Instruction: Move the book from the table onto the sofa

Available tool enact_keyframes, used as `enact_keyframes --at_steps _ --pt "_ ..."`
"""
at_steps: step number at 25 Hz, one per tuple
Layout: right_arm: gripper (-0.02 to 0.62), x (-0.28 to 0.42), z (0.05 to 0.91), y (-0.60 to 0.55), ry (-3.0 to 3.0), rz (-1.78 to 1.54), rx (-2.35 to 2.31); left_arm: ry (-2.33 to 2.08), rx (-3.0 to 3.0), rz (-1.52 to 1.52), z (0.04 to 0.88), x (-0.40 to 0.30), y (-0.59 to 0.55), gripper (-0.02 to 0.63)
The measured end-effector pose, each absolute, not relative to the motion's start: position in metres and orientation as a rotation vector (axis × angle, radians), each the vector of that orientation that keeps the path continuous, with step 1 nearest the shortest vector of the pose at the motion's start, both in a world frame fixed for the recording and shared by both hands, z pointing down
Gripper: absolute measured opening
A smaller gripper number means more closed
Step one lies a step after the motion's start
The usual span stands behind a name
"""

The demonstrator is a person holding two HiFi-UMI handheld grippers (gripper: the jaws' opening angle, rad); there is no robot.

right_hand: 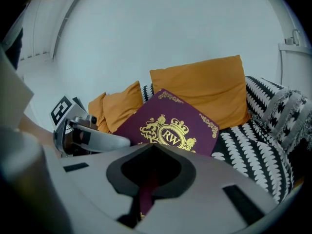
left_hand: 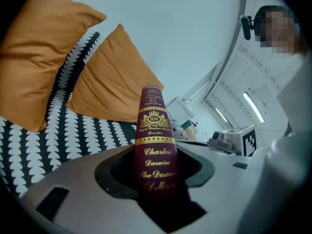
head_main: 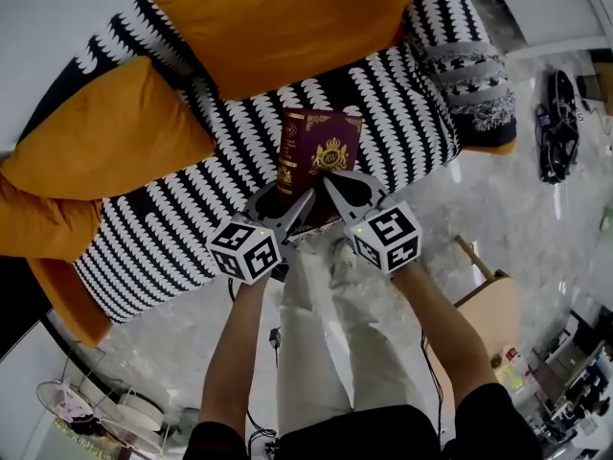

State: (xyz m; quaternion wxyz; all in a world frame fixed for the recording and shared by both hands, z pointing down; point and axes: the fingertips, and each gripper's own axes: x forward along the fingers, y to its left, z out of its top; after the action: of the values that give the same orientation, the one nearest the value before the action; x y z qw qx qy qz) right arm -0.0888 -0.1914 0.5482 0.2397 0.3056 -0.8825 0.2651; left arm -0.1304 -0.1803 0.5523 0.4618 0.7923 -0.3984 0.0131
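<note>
Book (head_main: 319, 153): maroon hardback, gilt crest, held over striped sofa (head_main: 172, 228), in front of orange cushions (head_main: 96, 137); touching seat or not, can't tell. Left tool (head_main: 293, 204) clamped across spine, jaws part-spread by its thickness. Right tool (head_main: 332, 188) pinched nearly shut on thin cover edge. Judge it stiff, fairly weighty, smooth cover likely slippery. Spine grip is sound one; cover pinch alone could let it swing open.

Maroon gold-crested book (head_main: 321, 151), aslant over the black-and-white patterned sofa (head_main: 402, 113)
</note>
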Motion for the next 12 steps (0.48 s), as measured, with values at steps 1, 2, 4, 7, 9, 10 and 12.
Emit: enact_keyframes --at_steps 1,2,4,7,9,10,12 --pt "0.015 -0.088 0.554 -0.192 -2.409 0.729 0.839 -0.977 1.943 0.035 0.558 -0.130 -0.181 0.232" --pt "0.015 -0.089 0.560 -0.193 -2.403 0.733 0.844 -0.974 1.940 0.040 0.564 -0.130 -0.182 0.232" --pt "0.015 -0.092 0.570 -0.193 -2.392 0.746 0.857 -0.963 1.937 0.054 0.574 -0.133 -0.182 0.232" --pt "0.015 -0.098 0.580 -0.184 -2.363 0.778 0.867 -0.943 1.919 0.060 0.585 -0.139 -0.174 0.232" --pt "0.015 -0.103 0.587 -0.181 -2.352 0.781 0.863 -0.943 1.916 0.064 0.591 -0.144 -0.171 0.232" --pt "0.015 -0.106 0.590 -0.181 -2.347 0.781 0.861 -0.945 1.917 0.067 0.595 -0.146 -0.171 0.232" --pt "0.015 -0.105 0.598 -0.182 -2.337 0.783 0.855 -0.945 1.916 0.069 0.602 -0.145 -0.173 0.232"
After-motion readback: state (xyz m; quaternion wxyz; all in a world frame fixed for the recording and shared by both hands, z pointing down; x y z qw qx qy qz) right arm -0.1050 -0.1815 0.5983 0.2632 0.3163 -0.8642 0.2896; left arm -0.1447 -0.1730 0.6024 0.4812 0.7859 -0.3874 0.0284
